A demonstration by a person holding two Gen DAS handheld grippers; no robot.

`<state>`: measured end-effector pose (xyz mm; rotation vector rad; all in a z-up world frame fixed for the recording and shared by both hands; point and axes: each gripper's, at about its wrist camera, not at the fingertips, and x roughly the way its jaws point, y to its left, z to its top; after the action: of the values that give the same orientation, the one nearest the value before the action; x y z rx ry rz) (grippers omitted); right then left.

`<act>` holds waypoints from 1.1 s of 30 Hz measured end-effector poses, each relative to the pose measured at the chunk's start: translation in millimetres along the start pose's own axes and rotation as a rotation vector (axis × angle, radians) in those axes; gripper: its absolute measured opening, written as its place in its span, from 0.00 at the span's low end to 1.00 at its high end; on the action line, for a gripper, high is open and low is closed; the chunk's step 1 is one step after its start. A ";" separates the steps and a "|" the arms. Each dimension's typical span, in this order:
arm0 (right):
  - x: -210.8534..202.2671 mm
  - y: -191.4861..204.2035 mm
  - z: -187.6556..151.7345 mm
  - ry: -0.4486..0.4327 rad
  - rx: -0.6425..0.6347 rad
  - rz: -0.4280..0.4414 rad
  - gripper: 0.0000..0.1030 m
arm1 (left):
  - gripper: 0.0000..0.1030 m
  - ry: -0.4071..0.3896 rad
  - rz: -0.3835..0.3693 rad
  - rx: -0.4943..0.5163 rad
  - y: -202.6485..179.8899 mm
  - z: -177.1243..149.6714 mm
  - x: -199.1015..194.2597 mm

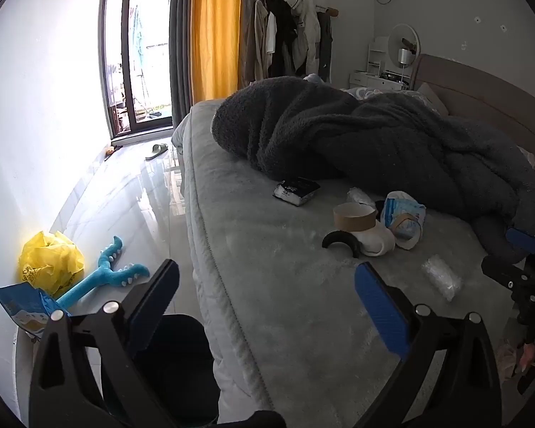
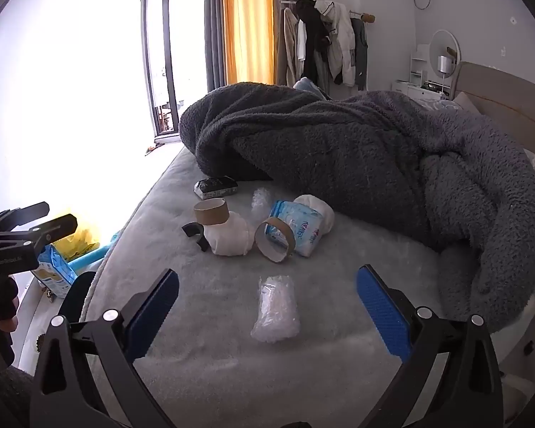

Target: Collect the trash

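Both the left hand-held gripper and right hand-held gripper hover wide open and empty over the bed, where a clear plastic wrapper lies, likely light, crinkly and slippery, best pinched across its middle.

Trash is lying scattered on the bed — cardboard rings, a clear plastic wrapper, a tissue pack.
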<state>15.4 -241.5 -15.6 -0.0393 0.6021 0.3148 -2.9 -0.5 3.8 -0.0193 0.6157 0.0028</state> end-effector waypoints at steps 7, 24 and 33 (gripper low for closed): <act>1.5 0.0 -0.3 0.001 -0.001 -0.003 0.98 | 0.97 0.001 -0.003 0.009 -1.1 1.3 -4.2; 1.8 -0.3 -1.0 -0.001 0.001 0.000 0.98 | 0.97 0.010 -0.009 0.018 -7.7 -2.4 -0.2; 1.4 -2.0 -1.8 0.001 0.004 0.000 0.98 | 0.97 0.016 -0.010 0.022 -9.4 -4.1 2.2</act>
<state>16.1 -243.2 -17.9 -0.0359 0.6038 0.3137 -3.4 -10.1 -0.7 -0.0011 0.6318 -0.0134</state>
